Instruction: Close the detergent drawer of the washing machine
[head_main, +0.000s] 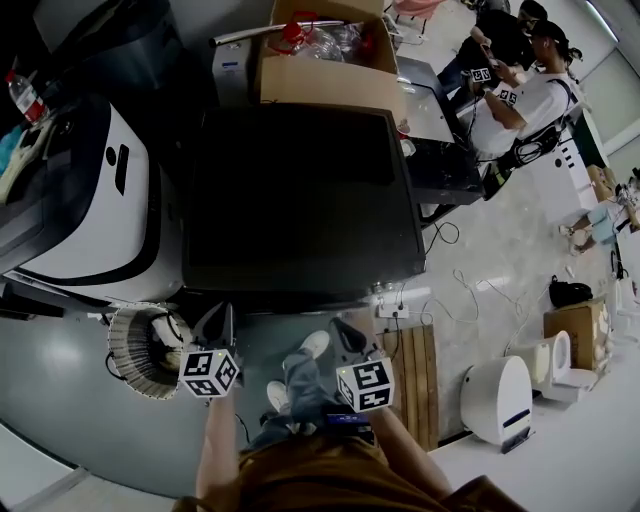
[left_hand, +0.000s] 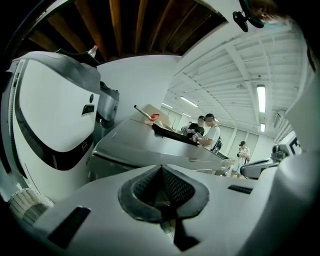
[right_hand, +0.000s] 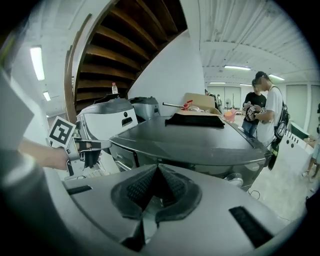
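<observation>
The dark grey washing machine (head_main: 300, 200) stands right in front of me, its lid seen from above. Its front top-left panel with the detergent drawer (right_hand: 124, 159) shows in the right gripper view; I cannot tell whether the drawer sticks out. Both grippers hover just short of the machine's front edge. My left gripper (head_main: 218, 325) is at the front left corner, my right gripper (head_main: 350, 335) near the front middle. In the left gripper view the left gripper (left_hand: 161, 172) has its pads pressed together on nothing. The right gripper (right_hand: 156, 171) looks the same, shut and empty.
A white machine (head_main: 100, 200) stands close on the left, with a coiled ribbed hose (head_main: 140, 350) on the floor before it. A cardboard box (head_main: 330, 60) sits behind the washer. A wooden pallet (head_main: 415, 380), cables and a white appliance (head_main: 500, 400) lie right. People (head_main: 520, 80) stand far right.
</observation>
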